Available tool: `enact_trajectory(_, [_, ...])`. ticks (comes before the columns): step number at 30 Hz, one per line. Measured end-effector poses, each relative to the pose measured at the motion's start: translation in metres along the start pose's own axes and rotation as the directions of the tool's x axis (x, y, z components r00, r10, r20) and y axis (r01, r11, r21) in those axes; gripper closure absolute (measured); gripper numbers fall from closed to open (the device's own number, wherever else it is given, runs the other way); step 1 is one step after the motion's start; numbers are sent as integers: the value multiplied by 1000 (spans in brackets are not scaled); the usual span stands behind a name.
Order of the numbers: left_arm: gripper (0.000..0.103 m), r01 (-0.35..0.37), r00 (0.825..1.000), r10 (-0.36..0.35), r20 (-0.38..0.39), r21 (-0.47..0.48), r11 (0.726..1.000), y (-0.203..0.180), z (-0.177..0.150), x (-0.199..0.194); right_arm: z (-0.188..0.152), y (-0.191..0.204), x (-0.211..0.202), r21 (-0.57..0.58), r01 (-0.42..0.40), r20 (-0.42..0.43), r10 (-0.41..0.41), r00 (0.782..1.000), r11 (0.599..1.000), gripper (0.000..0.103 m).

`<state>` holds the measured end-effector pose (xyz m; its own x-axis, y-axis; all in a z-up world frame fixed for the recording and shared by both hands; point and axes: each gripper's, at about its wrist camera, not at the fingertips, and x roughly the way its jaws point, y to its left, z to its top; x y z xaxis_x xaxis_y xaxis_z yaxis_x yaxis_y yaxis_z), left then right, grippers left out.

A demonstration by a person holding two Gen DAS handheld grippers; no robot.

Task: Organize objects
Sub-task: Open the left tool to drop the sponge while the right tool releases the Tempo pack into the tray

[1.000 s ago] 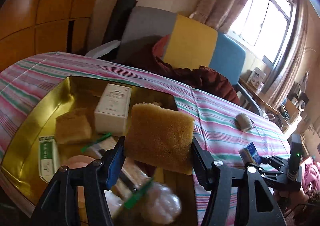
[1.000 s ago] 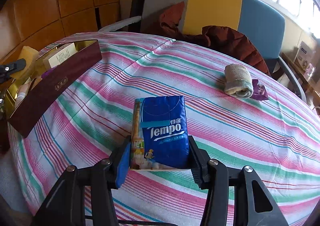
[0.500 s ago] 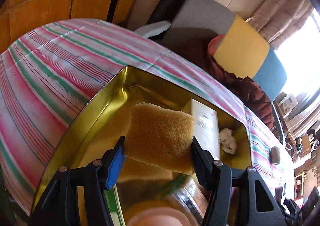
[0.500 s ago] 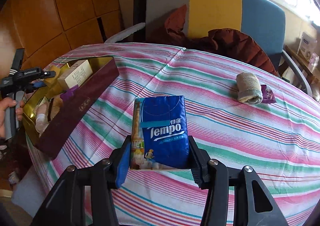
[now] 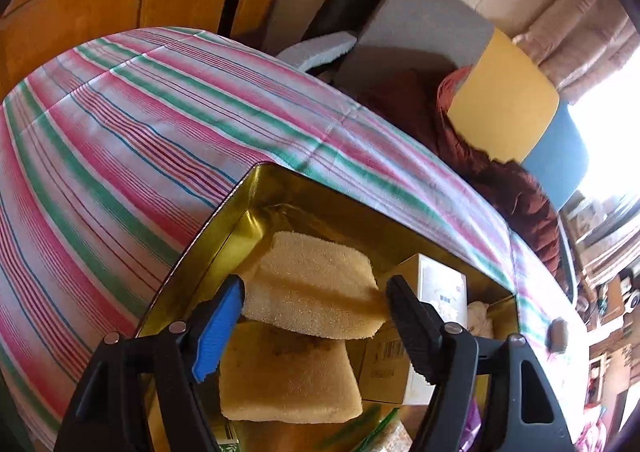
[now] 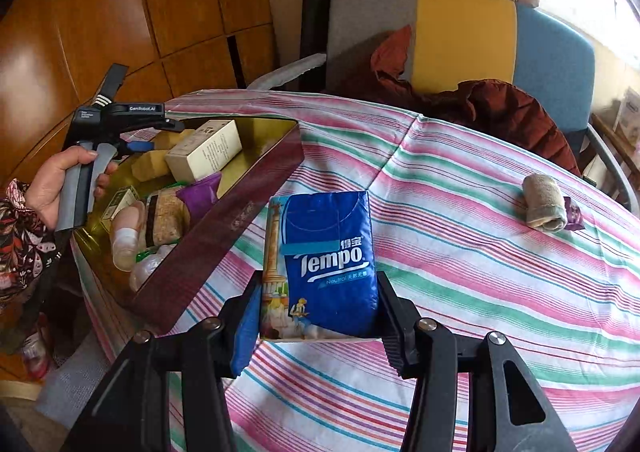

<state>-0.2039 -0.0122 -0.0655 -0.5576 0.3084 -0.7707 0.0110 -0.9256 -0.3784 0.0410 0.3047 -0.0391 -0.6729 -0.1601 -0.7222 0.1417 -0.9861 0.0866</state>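
At the left end of the striped tablecloth [image 6: 460, 211] sits a long tin [image 6: 224, 236], gold inside with dark red walls. The left gripper [image 5: 314, 302] hangs over its far corner, its jaws just been opening and now spread; the yellow sponge [image 5: 316, 284] lies between them, slumped across a second sponge [image 5: 286, 380], with a gap at the blue pad and the black pad at most brushing it. Beside the sponges in the tin stands a cream carton [image 6: 206, 149], then a purple wrapper [image 6: 200, 193], a brown packet [image 6: 164, 217] and a pink-capped bottle [image 6: 126, 230], crowded together. A hand [image 6: 52, 183] in a flowered sleeve grips that tool. Right of the tin, the right gripper [image 6: 318, 326] pinches a blue Tempo tissue pack [image 6: 330, 264] upright above the cloth. Far right, a rolled grey cloth [image 6: 544, 203] lies on the table.
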Motion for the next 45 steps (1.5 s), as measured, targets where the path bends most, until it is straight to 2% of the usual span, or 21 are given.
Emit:
enact_trajectory(2, [26,20,999,-20,31,-7,1000,3,-3,-6,0,4,2,-1,-5,0,5,1000,1000,51])
enact_trajectory(6, [24,-18,999,17,49,24,1000,4,-9,-11,1,10,5,7,-19,-5,19,1000,1000,51])
enact_trajectory(9, [24,-12,999,13,48,-27,1000,11,-15,-18,3,14,7,7,-25,1,25,1000,1000,51])
enact_trajectory(13, [24,43,997,-39,63,-56,997,15,-30,-30,13,22,9,17,-48,9,47,999,999,51])
enact_trajectory(20, [24,121,986,-119,120,-9,993,3,-75,-69,34,46,20,-24,-70,12,70,997,997,51])
enact_trajectory(26, [24,134,985,-137,109,38,990,-12,-107,-82,60,66,42,-50,-75,-1,75,997,996,51])
enact_trajectory(36, [24,127,979,-137,148,74,989,-24,-133,-104,110,90,102,-110,-29,-60,23,998,993,50])
enact_trajectory(45, [24,128,980,-138,146,74,989,-25,-137,-108,126,99,142,-119,10,-96,-22,995,993,50])
